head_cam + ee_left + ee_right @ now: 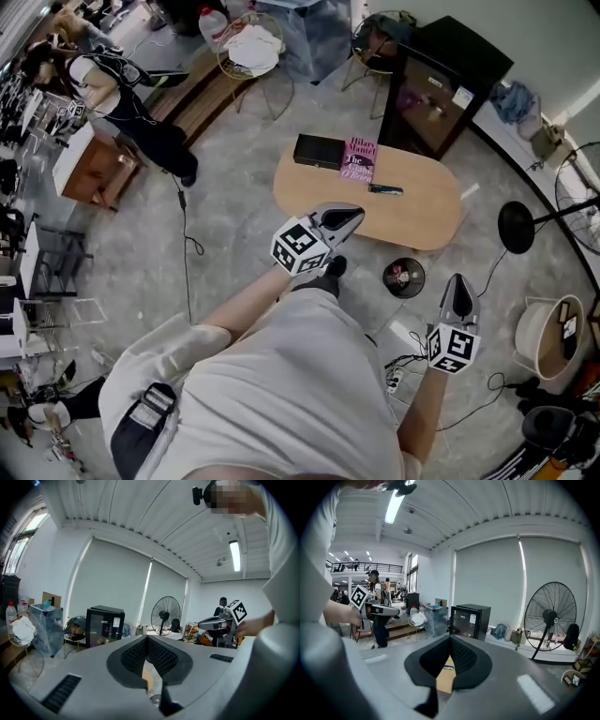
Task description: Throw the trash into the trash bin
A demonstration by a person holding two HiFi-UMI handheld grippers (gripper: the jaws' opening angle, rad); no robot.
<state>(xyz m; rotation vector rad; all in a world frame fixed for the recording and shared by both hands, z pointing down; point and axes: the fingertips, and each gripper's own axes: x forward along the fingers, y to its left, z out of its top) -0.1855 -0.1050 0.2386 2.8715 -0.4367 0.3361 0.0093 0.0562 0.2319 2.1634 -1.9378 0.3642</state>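
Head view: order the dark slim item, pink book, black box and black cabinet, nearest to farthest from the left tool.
1. dark slim item: middle of table
2. pink book: table's far edge
3. black box: left of book
4. black cabinet: beyond table

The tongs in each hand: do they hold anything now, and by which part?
Nothing is held. The left tongs and the right tongs are both shut, with nothing between their tips.
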